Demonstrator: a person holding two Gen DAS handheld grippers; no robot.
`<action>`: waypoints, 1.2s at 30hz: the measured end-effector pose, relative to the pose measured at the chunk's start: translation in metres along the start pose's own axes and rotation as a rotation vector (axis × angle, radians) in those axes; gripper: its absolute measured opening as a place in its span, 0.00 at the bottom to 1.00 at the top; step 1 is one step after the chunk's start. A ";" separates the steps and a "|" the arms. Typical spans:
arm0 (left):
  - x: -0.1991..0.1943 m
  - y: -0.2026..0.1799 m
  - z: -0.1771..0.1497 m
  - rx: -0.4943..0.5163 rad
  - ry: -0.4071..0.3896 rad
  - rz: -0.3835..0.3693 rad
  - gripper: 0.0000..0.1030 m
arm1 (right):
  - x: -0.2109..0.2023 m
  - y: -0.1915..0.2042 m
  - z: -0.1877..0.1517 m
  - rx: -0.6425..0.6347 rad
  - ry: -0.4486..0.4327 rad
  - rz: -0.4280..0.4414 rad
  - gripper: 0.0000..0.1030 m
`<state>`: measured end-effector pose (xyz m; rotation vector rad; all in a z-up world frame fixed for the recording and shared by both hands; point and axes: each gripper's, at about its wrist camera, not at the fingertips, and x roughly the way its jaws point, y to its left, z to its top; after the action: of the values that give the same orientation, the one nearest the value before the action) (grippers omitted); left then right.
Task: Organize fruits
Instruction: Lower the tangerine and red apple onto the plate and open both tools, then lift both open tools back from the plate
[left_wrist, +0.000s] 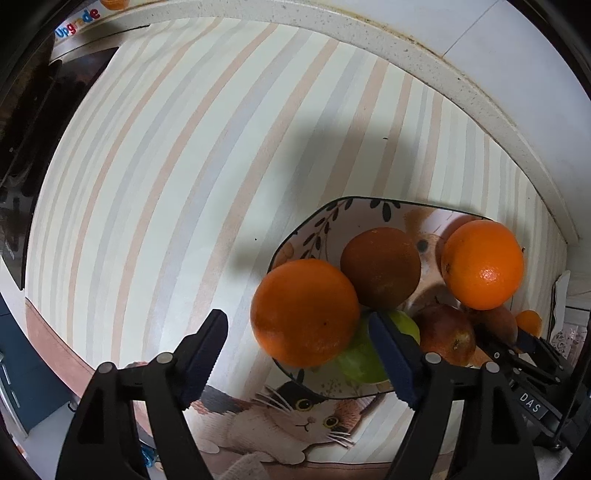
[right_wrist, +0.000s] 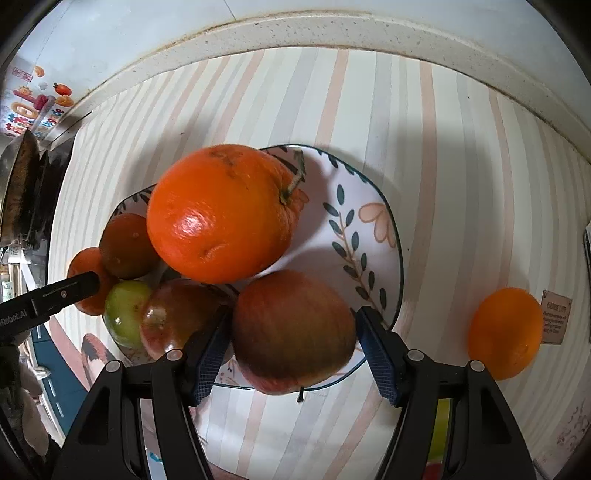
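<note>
Covering most of both views is the striped mat (right_wrist: 443, 147) with a cat print at its near edge, laid on a pale speckled counter against a wall; it is the work surface. On it sits the leaf-patterned bowl (right_wrist: 369, 206), the collecting spot, already crowded on one side and bare on the other. Biggest fruit is the large orange (right_wrist: 221, 214), stem on, perched on top of the pile and leaning on the fruit under it. Next, the red apple (right_wrist: 291, 328), at the bowl's near rim between the fingers of the right gripper (right_wrist: 291, 317): both pads look pressed to its sides, so I read it as gripped and about to be set in the bowl; whether it rests on the rim or hangs just above, cannot tell. The left gripper (left_wrist: 295, 325) points straight down with its jaws apart around the rim orange (left_wrist: 306, 314); clear gap on the outer side, the other pad close but not squeezing, so that orange is not held, just sitting on the bowl's edge propped on the green apple (left_wrist: 365, 354). It looks precarious, could roll off onto the mat. Also in the bowl: a dark orange (left_wrist: 380, 267) in shadow and a second red apple (right_wrist: 166, 314) wedged beside the green one. Smallest in view, a loose orange (right_wrist: 504, 332) lies on the mat well apart from the bowl, next to a small label; likely the last to go in.
</note>
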<state>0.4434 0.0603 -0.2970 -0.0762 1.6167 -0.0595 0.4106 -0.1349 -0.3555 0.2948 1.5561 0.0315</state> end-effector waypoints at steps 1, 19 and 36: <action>-0.002 -0.001 -0.002 -0.001 -0.006 0.001 0.76 | -0.002 0.000 0.000 -0.002 -0.002 -0.002 0.70; -0.085 0.002 -0.095 0.056 -0.245 0.066 0.76 | -0.105 0.024 -0.068 -0.066 -0.211 -0.063 0.93; -0.188 -0.033 -0.213 0.105 -0.528 0.070 0.76 | -0.243 0.030 -0.184 -0.146 -0.500 -0.054 0.93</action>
<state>0.2398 0.0420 -0.0975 0.0441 1.0860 -0.0639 0.2290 -0.1251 -0.1094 0.1303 1.0579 0.0262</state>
